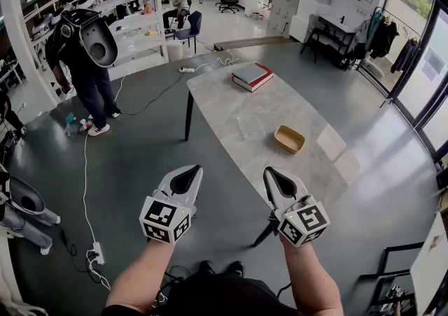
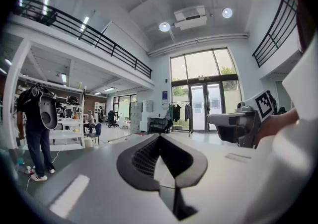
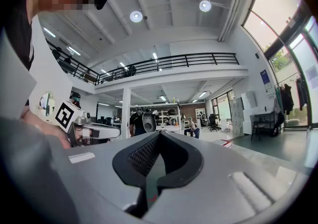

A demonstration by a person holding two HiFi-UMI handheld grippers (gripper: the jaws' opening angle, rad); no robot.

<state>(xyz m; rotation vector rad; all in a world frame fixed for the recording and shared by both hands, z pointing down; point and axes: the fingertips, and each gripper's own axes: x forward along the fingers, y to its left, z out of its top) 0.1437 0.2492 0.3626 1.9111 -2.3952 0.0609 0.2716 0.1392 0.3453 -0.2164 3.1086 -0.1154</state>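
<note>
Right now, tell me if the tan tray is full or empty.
Empty: the tan tray shows only bare floor inside its rim.

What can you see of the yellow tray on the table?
The tray is small, shallow and rectangular with rounded corners. It is tan-yellow, looks like plastic and seems empty. It lies flat on the pale marbled table, toward the table's right side, just right of a clear box and apart from it. Nothing but the table touches it.
</note>
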